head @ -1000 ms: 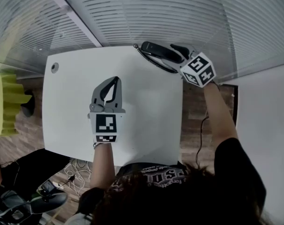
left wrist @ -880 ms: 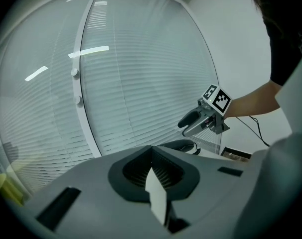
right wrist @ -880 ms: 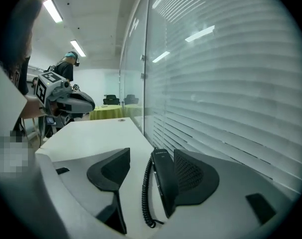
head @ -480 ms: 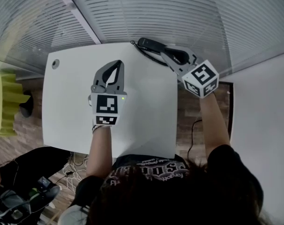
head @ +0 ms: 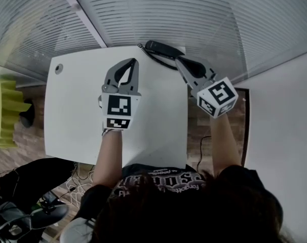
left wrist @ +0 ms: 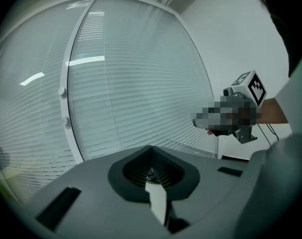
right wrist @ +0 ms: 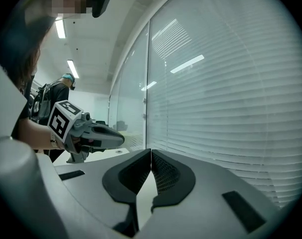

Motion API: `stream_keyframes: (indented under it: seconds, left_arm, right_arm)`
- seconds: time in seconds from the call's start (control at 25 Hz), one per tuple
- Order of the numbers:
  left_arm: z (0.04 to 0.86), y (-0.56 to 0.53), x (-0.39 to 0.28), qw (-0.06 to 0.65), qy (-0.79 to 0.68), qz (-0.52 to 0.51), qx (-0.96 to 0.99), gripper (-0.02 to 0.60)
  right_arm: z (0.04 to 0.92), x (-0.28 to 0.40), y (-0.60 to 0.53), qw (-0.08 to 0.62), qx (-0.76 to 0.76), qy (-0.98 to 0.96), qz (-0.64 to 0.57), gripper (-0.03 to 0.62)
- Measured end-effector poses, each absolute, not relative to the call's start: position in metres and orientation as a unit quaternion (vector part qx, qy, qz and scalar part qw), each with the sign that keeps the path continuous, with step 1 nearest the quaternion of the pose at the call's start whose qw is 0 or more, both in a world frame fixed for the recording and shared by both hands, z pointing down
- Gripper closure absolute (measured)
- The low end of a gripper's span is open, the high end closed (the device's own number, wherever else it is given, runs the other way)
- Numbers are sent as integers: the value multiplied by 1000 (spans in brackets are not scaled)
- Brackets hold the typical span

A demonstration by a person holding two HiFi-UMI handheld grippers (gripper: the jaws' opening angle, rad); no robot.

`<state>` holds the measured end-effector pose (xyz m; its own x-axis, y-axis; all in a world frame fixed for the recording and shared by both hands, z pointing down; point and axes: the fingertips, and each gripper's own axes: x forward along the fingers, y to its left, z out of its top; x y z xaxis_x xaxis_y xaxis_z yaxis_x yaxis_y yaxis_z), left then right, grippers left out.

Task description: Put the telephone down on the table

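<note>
The black telephone handset (head: 161, 49) lies on the far edge of the white table (head: 77, 115), its coiled cord (head: 143, 48) curling off its left end. My right gripper (head: 178, 60) is just right of the handset, jaws shut on nothing; in the right gripper view its pads (right wrist: 151, 156) meet with nothing between them. My left gripper (head: 133, 62) hovers over the table's middle, left of the handset, also shut and empty (left wrist: 151, 151). Each gripper shows in the other's view: the right gripper's marker cube (left wrist: 250, 86) and the left gripper (right wrist: 86, 131).
A curved glass wall with blinds (head: 194, 14) rises right behind the table. A yellow-green object (head: 6, 110) stands on the floor at left. The table has a small round hole (head: 59, 68) near its far left corner. A person (right wrist: 64, 91) stands in the background.
My right gripper has drawn back from the handset and its jaws have closed empty. The handset now lies alone at the far edge. My left gripper moved farther out and to the right.
</note>
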<state>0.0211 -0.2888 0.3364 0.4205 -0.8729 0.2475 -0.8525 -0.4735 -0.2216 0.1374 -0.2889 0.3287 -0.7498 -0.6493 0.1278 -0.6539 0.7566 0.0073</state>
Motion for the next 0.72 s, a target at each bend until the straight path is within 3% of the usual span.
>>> stream_keyframes:
  seconds: [0.72]
  left_arm:
    - [333,-283,35,31,511,-154,-845,578]
  right_arm:
    - [341,150,-275,42,402,-914,40,565]
